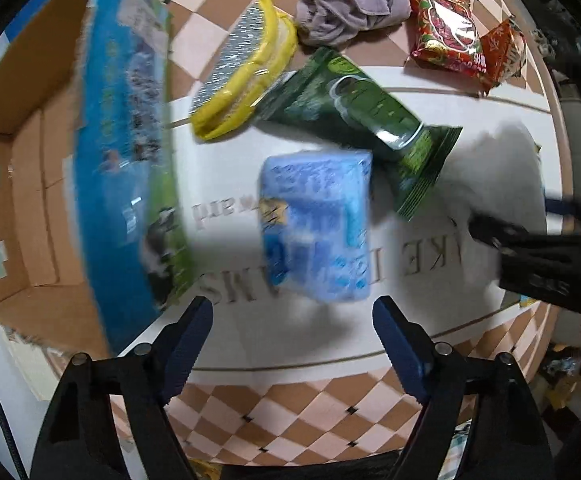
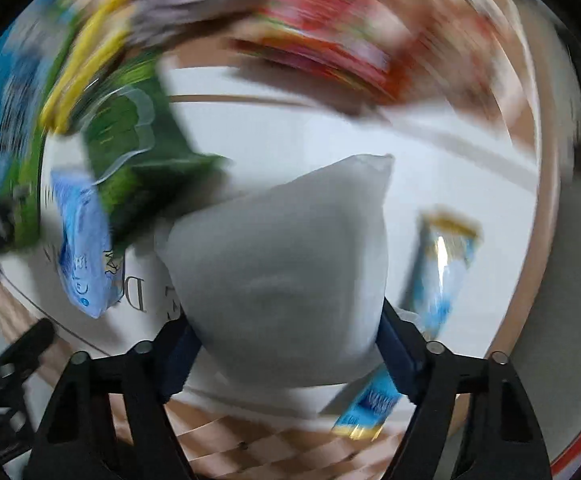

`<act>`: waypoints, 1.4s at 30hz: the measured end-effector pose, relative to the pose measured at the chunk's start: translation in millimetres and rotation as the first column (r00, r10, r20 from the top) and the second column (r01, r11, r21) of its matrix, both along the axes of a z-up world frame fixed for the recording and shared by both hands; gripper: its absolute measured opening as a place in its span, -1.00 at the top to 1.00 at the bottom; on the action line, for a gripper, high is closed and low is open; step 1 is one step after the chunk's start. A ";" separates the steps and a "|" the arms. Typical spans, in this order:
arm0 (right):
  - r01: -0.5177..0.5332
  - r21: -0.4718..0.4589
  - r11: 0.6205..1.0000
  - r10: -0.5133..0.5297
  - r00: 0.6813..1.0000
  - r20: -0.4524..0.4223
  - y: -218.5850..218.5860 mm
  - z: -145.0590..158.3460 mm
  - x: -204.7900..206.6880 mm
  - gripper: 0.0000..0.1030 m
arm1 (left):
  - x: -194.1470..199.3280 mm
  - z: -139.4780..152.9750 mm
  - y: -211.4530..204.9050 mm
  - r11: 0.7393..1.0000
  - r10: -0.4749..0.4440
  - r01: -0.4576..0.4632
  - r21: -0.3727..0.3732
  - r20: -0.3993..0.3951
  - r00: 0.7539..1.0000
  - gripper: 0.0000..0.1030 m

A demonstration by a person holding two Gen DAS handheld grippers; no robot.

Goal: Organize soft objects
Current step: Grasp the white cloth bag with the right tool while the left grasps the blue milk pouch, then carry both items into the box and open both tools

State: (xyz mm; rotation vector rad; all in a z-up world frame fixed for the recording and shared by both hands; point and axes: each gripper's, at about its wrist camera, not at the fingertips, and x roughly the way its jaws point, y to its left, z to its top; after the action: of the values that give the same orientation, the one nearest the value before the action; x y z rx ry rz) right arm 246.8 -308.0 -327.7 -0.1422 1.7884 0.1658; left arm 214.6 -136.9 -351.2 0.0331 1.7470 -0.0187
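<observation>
My left gripper point(image 1: 292, 320) is open and empty, just short of a light-blue soft pack point(image 1: 316, 226) on the table. Beyond the pack lie a green packet point(image 1: 360, 120), a yellow-edged sponge pad point(image 1: 246, 68), a grey-purple cloth point(image 1: 346, 10) and a red snack bag point(image 1: 450, 30). My right gripper point(image 2: 284, 324) is shut on a white soft pillow pack point(image 2: 286, 264) and holds it above the table. It shows in the left wrist view point(image 1: 530, 252) as a dark shape at the right. The right wrist view is badly blurred.
An open cardboard box point(image 1: 26, 184) stands at the left, with a large blue-and-green bag point(image 1: 126, 152) leaning over its edge. A blue-and-gold packet point(image 2: 442, 268) lies right of the pillow pack. The tablecloth point(image 1: 274, 408) is checkered with a white lettered centre.
</observation>
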 end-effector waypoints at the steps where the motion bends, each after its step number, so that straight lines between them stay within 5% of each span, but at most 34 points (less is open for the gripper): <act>1: 0.033 0.009 0.999 -0.033 0.999 -0.009 -7.2 -1.4 -1.1 -0.57 | 4.6 -4.7 -2.7 1.000 0.008 -0.008 -0.008 -0.004 1.000 -0.57; 6: 0.145 0.055 0.988 -0.142 0.988 -0.061 -31.3 -20.4 -7.9 -0.63 | 24.4 -33.7 -10.3 1.000 0.025 -0.026 -0.013 -0.067 0.997 -0.57; 11: 0.132 0.020 0.991 -0.131 0.990 -0.057 -28.5 -39.7 -12.5 -0.77 | 33.1 -66.8 -6.3 0.999 0.037 -0.036 0.009 -0.150 0.988 -0.57; 15: 0.113 -0.025 0.993 -0.115 0.992 -0.054 -17.0 -68.3 -18.1 -0.81 | 34.5 -77.7 -10.8 1.000 0.006 -0.002 0.029 -0.144 0.990 -0.57; 22: 0.153 -0.044 0.987 -0.155 0.987 -0.035 -20.6 -79.8 -40.2 -0.52 | 28.0 -72.3 -28.9 0.999 -0.028 0.032 0.033 -0.117 0.993 0.18; 27: 0.224 0.009 0.974 -0.224 0.974 -0.027 -29.5 -84.9 -64.4 -0.40 | 8.9 -35.8 -24.3 1.000 -0.015 0.016 0.021 -0.059 0.998 0.27; 32: 0.232 0.106 0.967 -0.236 0.971 0.028 -31.8 -48.9 -94.2 -0.40 | -7.1 37.9 -15.7 0.999 0.002 0.001 -0.053 0.057 0.998 0.27; 35: 0.195 0.163 0.967 -0.212 0.973 0.092 -13.2 -17.7 -112.4 -0.39 | -19.9 93.8 8.5 0.994 0.033 -0.019 -0.103 0.136 0.990 0.27; 42: 0.053 0.283 0.958 -0.114 0.972 0.204 75.1 100.8 -57.2 -0.40 | -3.5 176.4 112.3 0.990 0.111 -0.086 -0.111 0.246 0.963 0.26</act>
State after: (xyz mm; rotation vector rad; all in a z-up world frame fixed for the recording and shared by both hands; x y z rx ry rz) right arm 189.6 -233.0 -226.9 0.1125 1.5310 0.3239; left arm 211.1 -24.5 -174.8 -0.1199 1.4896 -0.0271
